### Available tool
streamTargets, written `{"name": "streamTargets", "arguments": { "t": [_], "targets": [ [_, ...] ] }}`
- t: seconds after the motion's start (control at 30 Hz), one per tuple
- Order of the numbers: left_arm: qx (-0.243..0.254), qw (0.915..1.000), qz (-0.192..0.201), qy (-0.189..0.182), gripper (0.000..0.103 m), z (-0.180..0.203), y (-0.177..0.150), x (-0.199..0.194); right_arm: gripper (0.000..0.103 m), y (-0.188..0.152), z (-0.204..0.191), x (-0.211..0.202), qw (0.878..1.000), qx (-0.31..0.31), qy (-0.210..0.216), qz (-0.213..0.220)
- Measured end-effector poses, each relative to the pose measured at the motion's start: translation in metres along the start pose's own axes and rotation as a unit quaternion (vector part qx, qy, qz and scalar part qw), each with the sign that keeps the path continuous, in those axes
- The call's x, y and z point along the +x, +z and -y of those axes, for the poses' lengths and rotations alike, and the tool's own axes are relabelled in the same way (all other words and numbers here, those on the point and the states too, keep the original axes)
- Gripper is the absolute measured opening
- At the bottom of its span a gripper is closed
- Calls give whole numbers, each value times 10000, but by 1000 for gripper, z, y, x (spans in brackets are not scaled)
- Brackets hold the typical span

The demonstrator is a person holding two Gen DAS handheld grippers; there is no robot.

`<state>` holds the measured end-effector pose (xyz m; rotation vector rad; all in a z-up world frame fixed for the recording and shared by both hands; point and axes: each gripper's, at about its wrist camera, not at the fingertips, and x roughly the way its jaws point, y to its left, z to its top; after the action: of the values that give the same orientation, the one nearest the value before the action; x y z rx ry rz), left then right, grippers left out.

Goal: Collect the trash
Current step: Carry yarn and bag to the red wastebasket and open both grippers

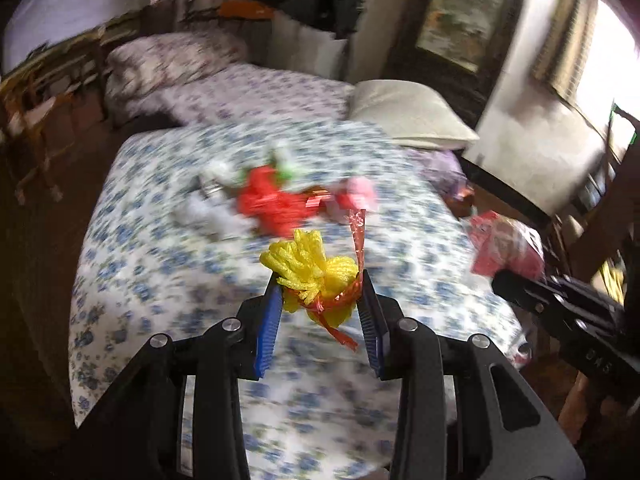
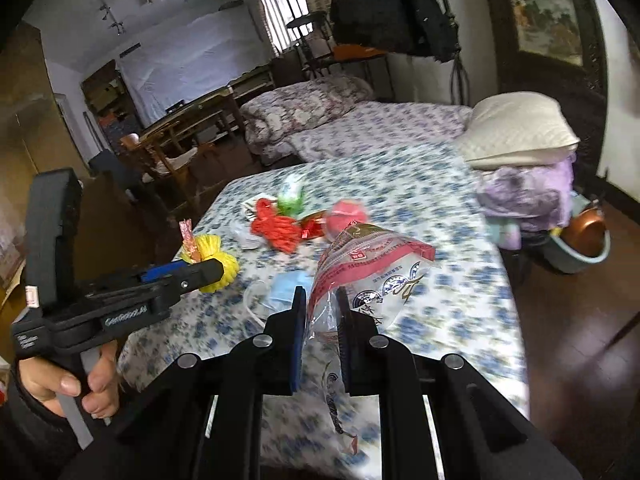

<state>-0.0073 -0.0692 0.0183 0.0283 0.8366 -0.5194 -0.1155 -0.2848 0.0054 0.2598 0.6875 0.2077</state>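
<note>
Setting: a bed covered with a blue-flowered sheet [image 2: 420,208] is seen from both wrist cameras; a cream pillow [image 2: 516,128] lies at its far right.

Left gripper [image 1: 320,296]: it is closed part-way on a yellow mesh bundle [image 1: 310,268] tied with a red ribbon [image 1: 358,236]; both blue pads are pressed against the bundle's sides, and the bundle is held clear above the sheet.

Right gripper [image 2: 322,312]: the jaws are drawn narrow on a clear plastic bag with red print [image 2: 372,264]; the film is pinched near its lower end and the bag's long axis is stood up and away from the fingers.

Person: a hand [image 2: 76,388] is seen wrapped round the left gripper's handle in the right wrist view.

Trash left on bed: a red mesh clump [image 2: 280,228], a green-and-white wrapper [image 2: 292,196], a pink ball-like item [image 2: 348,216] and a blue face mask [image 2: 290,284] are lying on the sheet.

Key relation: the remaining pile is ahead of both grippers, toward mid-bed; the mask is nearest, just beside the right gripper's left finger, while the red clump is roughly between the two grippers.

Judgement: both grippers are loaded, so a drop-off is probably needed first; no bin is seen.

Risk: the thin bag film may be slipped from a narrow pinch.
</note>
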Motion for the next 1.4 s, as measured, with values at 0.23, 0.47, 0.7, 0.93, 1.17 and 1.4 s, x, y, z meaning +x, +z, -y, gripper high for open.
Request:
{"name": "streamTargets", "arguments": {
  "t": [0.23,0.47,0.7,0.93,1.17,1.4],
  "targets": [
    [764,9958,2,-503,37,89,-4,-10,15,-24,60,-57,9979,474,-334,282],
    [1538,9775,-524,-1347,37,201,-18,5,15,-82,144,-123,9892,995,-1044,245],
    [2352,9386,-1485,-2043,37,328,-73,49,15,-184,234,-156,9656,1715,-1852,-628],
    [2348,9026,-2856,-2206,37,408,-140,118,15,-277,309,-147,9341,2770,-1865,-1262],
    [2113,8738,-3920,-1951,37,446,-196,177,15,-339,352,-118,9010,3821,-1451,-1456],
    [2448,8571,-4287,-1469,39,448,-233,206,17,-373,381,-98,8698,4592,-1159,-1386]
  ]
}}
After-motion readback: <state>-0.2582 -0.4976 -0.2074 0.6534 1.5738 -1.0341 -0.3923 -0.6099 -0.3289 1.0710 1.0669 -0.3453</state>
